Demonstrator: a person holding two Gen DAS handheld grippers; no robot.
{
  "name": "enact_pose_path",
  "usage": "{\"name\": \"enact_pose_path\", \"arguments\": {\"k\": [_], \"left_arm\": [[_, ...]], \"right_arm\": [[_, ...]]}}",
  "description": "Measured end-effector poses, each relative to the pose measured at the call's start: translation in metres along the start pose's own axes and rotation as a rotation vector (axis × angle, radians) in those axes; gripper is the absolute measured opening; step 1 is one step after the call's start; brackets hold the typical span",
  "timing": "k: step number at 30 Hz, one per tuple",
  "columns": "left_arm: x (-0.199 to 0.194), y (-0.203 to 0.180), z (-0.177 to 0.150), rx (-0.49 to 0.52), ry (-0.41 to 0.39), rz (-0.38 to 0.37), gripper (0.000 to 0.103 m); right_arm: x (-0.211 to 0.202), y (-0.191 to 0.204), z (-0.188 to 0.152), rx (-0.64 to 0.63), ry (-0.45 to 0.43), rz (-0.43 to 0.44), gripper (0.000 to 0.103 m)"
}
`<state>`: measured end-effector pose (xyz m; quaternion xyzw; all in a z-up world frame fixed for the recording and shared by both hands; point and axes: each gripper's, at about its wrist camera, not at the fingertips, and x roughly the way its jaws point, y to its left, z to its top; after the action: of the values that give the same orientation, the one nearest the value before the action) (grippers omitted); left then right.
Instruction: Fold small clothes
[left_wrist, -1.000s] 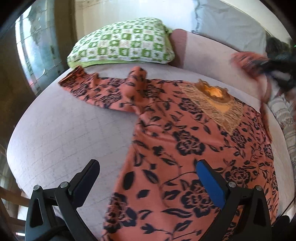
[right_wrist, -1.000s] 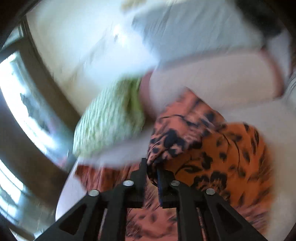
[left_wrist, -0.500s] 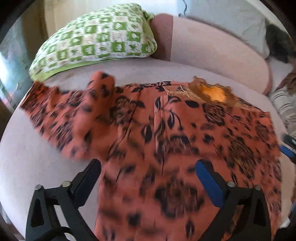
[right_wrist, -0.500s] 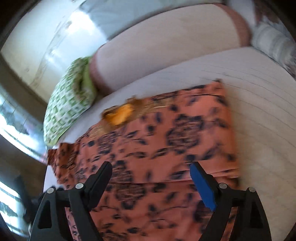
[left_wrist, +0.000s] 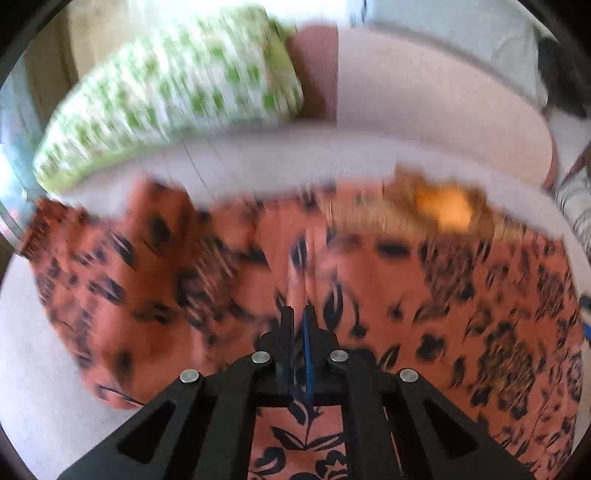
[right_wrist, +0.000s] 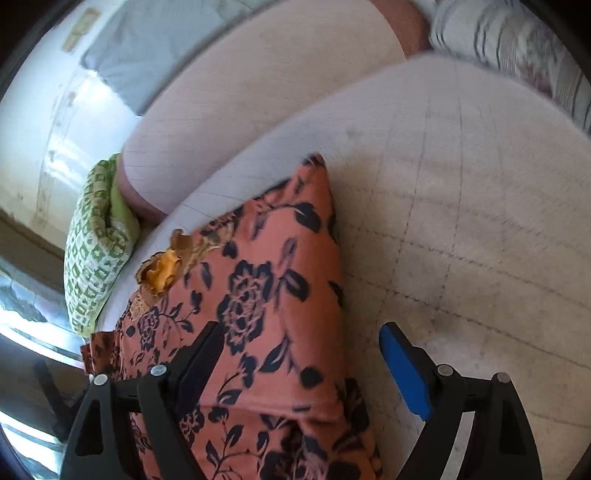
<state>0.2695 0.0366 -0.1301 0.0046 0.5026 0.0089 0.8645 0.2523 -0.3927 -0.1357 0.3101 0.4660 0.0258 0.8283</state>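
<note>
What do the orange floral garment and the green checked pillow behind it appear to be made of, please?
Orange floral garment: seemingly thin, soft woven fabric with a matte printed finish; it lies flat and creases at the fold, with gold embroidery-like trim at the neckline. Green checked pillow: apparently matte woven cloth over soft stuffing, as it looks plump.

Here's the bed (right_wrist: 461, 206), covered in a pale sheet with a faint grid of stitched lines. Spread flat across it lies the orange garment (right_wrist: 273, 295) with dark floral print, its golden embroidered neckline (left_wrist: 439, 206) turned toward the headboard end. Up at the far left sits a green-and-white checked pillow (left_wrist: 177, 99), resting on the sheet against a pinkish bolster (right_wrist: 266, 96) that runs along the back edge. At the right edge, a striped cloth (right_wrist: 517, 48) lies on the bed
</note>
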Motion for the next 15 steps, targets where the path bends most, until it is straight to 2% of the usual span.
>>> {"name": "enact_pose_path", "arguments": {"k": [1, 2, 3, 4, 7, 9, 10, 12, 13, 14, 15], "left_arm": [[0.003, -0.002, -0.002, 0.006, -0.01, 0.007, 0.003], [0.0, -0.004, -0.004, 0.031, -0.042, 0.02, 0.003], [-0.003, -0.007, -0.004, 0.051, -0.053, 0.028, 0.003], [-0.003, -0.008, -0.003, 0.055, -0.056, 0.027, 0.003], [0.001, -0.006, -0.003, 0.056, -0.061, 0.012, 0.003], [0.0, -0.007, -0.008, 0.071, -0.078, 0.02, 0.003], [0.001, -0.011, -0.009, 0.089, -0.085, 0.034, 0.003], [-0.002, -0.014, -0.009, 0.112, -0.091, 0.046, 0.003], [-0.008, -0.016, -0.009, 0.104, -0.106, 0.029, 0.003], [-0.014, -0.013, -0.009, 0.094, -0.13, 0.011, 0.003], [-0.022, -0.012, -0.01, 0.09, -0.159, 0.0, 0.003]], "right_arm": [[0.004, -0.003, 0.002, 0.005, 0.013, 0.021, 0.051], [0.007, -0.003, 0.005, 0.005, 0.036, 0.015, 0.024], [0.009, -0.003, 0.006, -0.007, 0.043, -0.005, 0.023], [0.007, 0.002, 0.008, -0.041, 0.046, -0.02, 0.019], [0.002, 0.007, 0.009, -0.1, 0.011, -0.103, 0.017], [0.003, 0.001, 0.007, -0.141, -0.015, -0.235, 0.018], [0.007, -0.004, 0.006, -0.137, 0.004, -0.243, 0.019], [-0.004, -0.011, 0.008, -0.079, -0.011, -0.151, 0.021], [-0.011, -0.011, 0.01, -0.069, -0.041, -0.133, 0.031], [-0.023, -0.008, 0.015, -0.068, -0.088, -0.123, 0.067], [-0.028, -0.005, 0.019, -0.069, -0.115, -0.12, 0.087]]}}
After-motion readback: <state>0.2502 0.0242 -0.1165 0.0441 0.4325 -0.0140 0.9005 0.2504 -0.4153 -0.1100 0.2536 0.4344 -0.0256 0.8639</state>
